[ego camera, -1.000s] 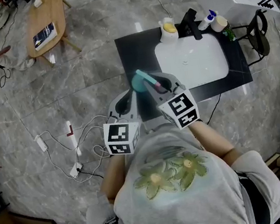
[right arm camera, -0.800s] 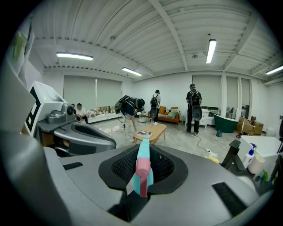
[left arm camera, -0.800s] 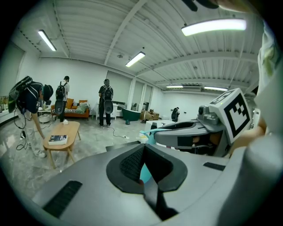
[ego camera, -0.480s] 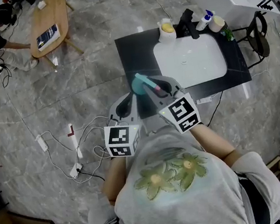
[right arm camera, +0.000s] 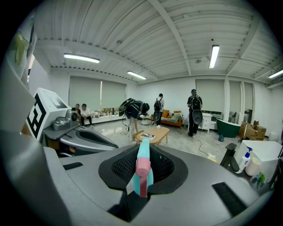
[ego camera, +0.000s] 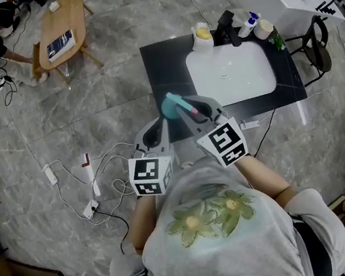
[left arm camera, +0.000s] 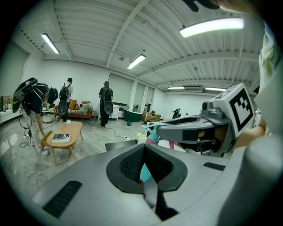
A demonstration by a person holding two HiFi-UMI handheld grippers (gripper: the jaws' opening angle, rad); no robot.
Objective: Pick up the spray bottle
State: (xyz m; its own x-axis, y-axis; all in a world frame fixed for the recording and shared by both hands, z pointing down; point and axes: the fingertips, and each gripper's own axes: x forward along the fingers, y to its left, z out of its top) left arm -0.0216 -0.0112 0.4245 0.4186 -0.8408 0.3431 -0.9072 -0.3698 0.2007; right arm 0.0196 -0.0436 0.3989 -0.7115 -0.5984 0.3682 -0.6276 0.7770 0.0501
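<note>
Both grippers have drawn back slightly toward the person, away from the black sink table (ego camera: 164,64). The teal spray bottle (ego camera: 175,104) hangs in the air over the table's near edge, so the pick-up looks done. The right gripper (ego camera: 186,107) has its jaws part-spread, pinching the bottle; the left gripper (ego camera: 157,125) has its jaws pressed together, empty.

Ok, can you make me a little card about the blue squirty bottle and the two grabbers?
Held thing: teal spray bottle with a pink part on its head
Right gripper: shut on the spray bottle, holding it up off the floor
Left gripper: jaws together, nothing in them, close beside the right gripper
In front: black table with a white basin
Pick-up: done, the bottle is in the air
</note>
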